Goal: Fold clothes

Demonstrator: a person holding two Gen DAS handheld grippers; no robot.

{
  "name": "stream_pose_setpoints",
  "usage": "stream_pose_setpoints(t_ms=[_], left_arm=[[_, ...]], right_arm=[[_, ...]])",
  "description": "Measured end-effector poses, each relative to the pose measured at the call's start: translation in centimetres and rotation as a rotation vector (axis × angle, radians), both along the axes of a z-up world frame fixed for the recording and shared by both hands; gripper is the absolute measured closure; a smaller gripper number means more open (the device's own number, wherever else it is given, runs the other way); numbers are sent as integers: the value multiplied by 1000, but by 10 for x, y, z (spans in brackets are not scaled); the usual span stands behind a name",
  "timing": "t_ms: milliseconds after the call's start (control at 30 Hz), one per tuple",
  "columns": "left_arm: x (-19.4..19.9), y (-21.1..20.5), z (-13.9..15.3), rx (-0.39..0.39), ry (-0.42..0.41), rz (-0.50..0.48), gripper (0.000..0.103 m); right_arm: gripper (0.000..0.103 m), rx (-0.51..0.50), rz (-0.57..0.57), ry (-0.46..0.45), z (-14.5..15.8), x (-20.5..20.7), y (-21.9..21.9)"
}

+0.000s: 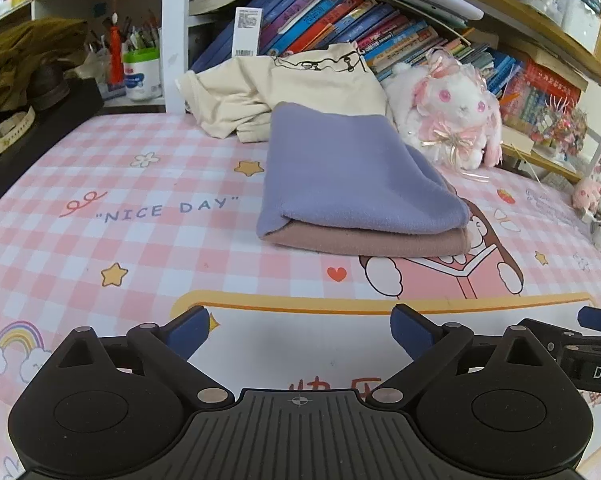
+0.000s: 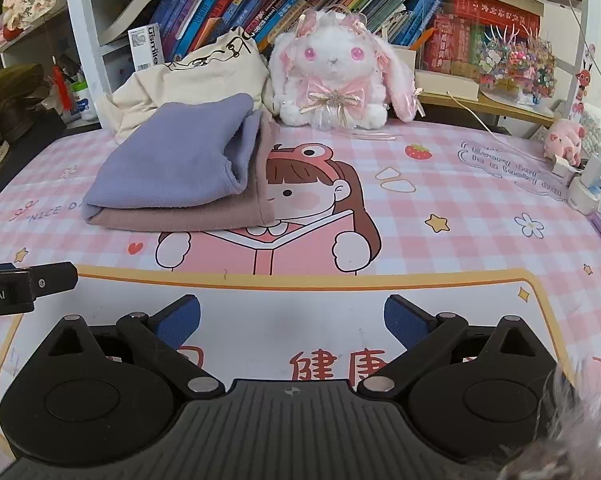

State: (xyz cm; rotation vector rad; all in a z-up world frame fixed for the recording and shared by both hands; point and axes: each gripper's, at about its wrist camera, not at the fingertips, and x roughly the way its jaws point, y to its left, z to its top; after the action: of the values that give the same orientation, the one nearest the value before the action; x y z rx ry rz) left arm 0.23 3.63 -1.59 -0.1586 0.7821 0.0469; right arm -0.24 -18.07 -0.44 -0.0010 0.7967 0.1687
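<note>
A folded lilac fleece garment (image 1: 352, 172) (image 2: 176, 160) lies on top of a folded dusty-pink garment (image 1: 372, 240) (image 2: 188, 216) on the pink checked desk mat (image 1: 140, 208) (image 2: 460, 200). Behind the stack sits a crumpled cream garment with a black line drawing (image 1: 292, 88) (image 2: 196, 76). My left gripper (image 1: 300, 332) hovers over the near white part of the mat, open, nothing between its blue pads. My right gripper (image 2: 292, 320) stands beside it, also open and empty, well short of the stack. Each gripper's edge shows in the other's view.
A white plush rabbit in a pink dress (image 1: 452, 112) (image 2: 336, 76) sits at the back beside the clothes. Shelves of books (image 1: 340, 20) (image 2: 260, 4) line the rear. A small pink plush pig (image 2: 566, 140) and chargers (image 2: 584, 184) lie at the right edge. Dark clutter (image 1: 24, 80) is at left.
</note>
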Motion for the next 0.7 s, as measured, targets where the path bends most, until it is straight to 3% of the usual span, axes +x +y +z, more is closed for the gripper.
stream_pose_setpoints(t_ms=[700], left_arm=[[-8, -7, 6, 12, 5, -37, 4]], right_arm=[[3, 0, 7, 1, 2, -6, 3]])
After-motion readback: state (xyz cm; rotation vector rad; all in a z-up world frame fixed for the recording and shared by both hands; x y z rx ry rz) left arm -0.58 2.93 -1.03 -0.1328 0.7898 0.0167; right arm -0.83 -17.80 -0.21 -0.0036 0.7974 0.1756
